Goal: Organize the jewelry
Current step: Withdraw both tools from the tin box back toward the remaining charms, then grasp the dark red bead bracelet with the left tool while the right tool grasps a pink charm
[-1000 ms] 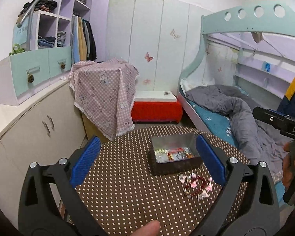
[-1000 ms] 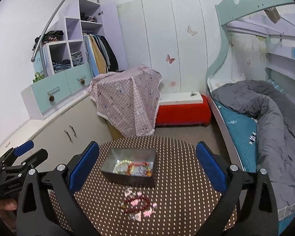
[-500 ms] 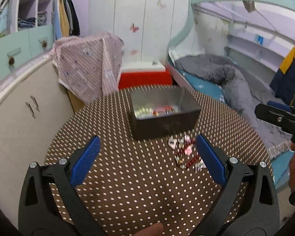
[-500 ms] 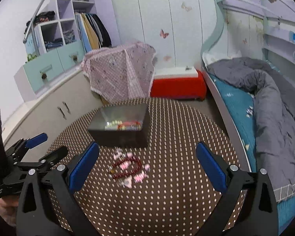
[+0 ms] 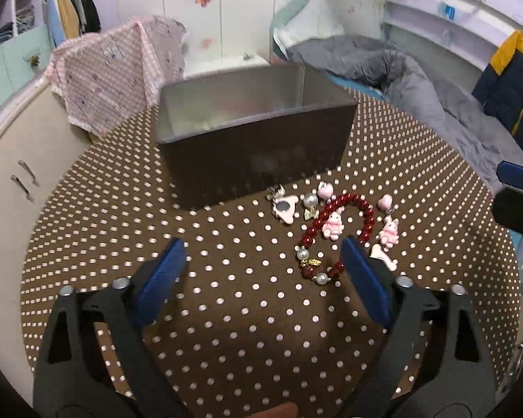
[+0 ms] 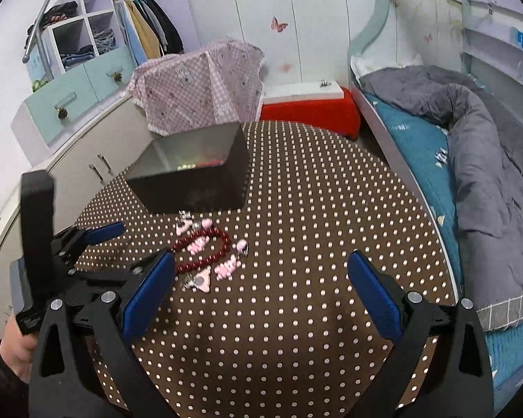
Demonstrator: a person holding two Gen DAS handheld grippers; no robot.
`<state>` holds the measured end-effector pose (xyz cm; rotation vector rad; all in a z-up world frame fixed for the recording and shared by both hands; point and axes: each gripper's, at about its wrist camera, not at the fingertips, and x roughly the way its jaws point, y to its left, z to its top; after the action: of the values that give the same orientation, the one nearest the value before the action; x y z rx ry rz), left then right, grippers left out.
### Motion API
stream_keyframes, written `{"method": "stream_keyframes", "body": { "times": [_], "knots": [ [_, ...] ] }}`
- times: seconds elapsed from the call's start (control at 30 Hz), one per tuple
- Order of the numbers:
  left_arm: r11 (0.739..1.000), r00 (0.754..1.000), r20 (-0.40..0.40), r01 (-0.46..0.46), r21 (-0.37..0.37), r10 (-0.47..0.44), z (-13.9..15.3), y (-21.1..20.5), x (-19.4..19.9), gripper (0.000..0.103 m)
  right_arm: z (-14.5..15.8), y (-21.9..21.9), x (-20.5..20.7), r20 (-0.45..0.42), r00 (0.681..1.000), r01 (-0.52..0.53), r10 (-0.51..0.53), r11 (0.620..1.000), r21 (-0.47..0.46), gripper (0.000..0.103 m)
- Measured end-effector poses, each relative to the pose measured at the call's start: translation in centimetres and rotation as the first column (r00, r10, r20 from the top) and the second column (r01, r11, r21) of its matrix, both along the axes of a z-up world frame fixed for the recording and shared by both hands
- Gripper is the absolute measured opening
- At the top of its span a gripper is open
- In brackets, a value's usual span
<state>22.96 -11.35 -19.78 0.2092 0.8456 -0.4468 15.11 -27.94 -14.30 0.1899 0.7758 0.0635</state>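
1. the bracelet (image 5: pixel 334 235) lies flat on the dotted table (image 5: pixel 226 313), its long axis running from about 1 to 7 o'clock, just at 5 o'clock of the dark box (image 5: pixel 258 153).
2. the left gripper (image 5: pixel 261 271) is open with nothing between its jaws, which have just been closing; the bracelet sits nearer than a second ago.
3. the right gripper (image 6: pixel 261 278) gapes wide, empty.

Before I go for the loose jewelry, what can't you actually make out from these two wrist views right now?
- Contents of the dark box: left wrist view, the near wall hides almost all; right wrist view shows only a few beads, too small to tell.
- Red bead bracelet: right wrist view, the right gripper finger covers its near-left end.
- Small charms: clasps too small to read.
- Left gripper: jaws have just been closing, nothing between them.
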Motion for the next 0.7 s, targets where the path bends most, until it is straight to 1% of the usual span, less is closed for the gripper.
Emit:
{"method": "stream_keyframes", "body": {
  "times": [0.03,0.07,0.13,0.17,0.2,0.23,0.27,0.33,0.4,0.5,0.63,0.7],
  "knots": [
    [1.0,1.0,-0.01,0.002,0.005,-0.002,-0.3,-0.1,0.3,0.076,-0.2,0.0,0.0,-0.006,1.0,0.001,-0.001,1.0,0.0,0.095],
    [1.0,1.0,-0.023,0.005,0.008,-0.005,-0.6,-0.2,0.5,0.066,-0.5,-0.1,0.0,-0.012,1.0,0.003,-0.003,1.0,0.0,0.095],
    [1.0,0.999,-0.029,0.024,0.01,-0.023,-0.8,-0.6,0.7,0.061,-0.7,-0.2,0.0,-0.021,1.0,0.002,-0.002,1.0,0.005,0.095],
    [0.999,0.999,-0.028,0.045,0.008,-0.045,-0.7,-0.7,0.5,0.051,-0.9,-0.3,0.0,-0.026,1.0,0.003,-0.003,1.0,0.005,0.095],
    [0.997,0.997,-0.028,0.075,0.007,-0.074,-0.6,-1.0,0.3,0.036,-0.9,-0.3,0.1,-0.028,1.0,0.004,-0.003,1.0,0.006,0.095],
    [0.995,0.995,-0.026,0.097,0.008,-0.097,-0.5,-1.2,0.1,0.028,-1.0,-0.3,0.2,-0.031,1.0,0.002,-0.002,1.0,0.007,0.095],
    [0.994,0.994,-0.027,0.108,0.01,-0.108,-0.5,-1.3,0.0,0.01,-1.2,-0.3,0.3,-0.035,0.999,0.0,0.0,1.0,0.007,0.095],
    [0.993,0.992,-0.029,0.122,-0.005,-0.122,-0.2,-1.1,-0.3,0.01,-1.4,0.0,0.3,-0.041,0.999,-0.014,0.014,1.0,0.007,0.095],
    [0.992,0.993,-0.024,0.111,-0.053,-0.113,0.3,0.0,-0.6,0.01,-1.7,0.5,0.3,-0.047,0.998,-0.039,0.039,0.999,0.002,0.095],
    [0.991,0.995,0.001,0.097,-0.097,-0.097,1.3,1.4,-1.6,0.01,-2.5,1.5,0.5,-0.073,0.994,-0.076,0.076,0.997,0.0,0.095],
    [0.988,0.995,0.041,0.099,-0.118,-0.095,2.7,2.5,-2.7,0.01,-3.5,3.2,1.0,-0.095,0.988,-0.124,0.123,0.992,-0.004,0.095],
    [0.986,0.993,0.069,0.102,-0.13,-0.093,3.6,3.0,-3.5,0.01,-3.9,3.9,1.2,-0.1,0.985,-0.144,0.143,0.99,-0.007,0.093]
  ]
}}
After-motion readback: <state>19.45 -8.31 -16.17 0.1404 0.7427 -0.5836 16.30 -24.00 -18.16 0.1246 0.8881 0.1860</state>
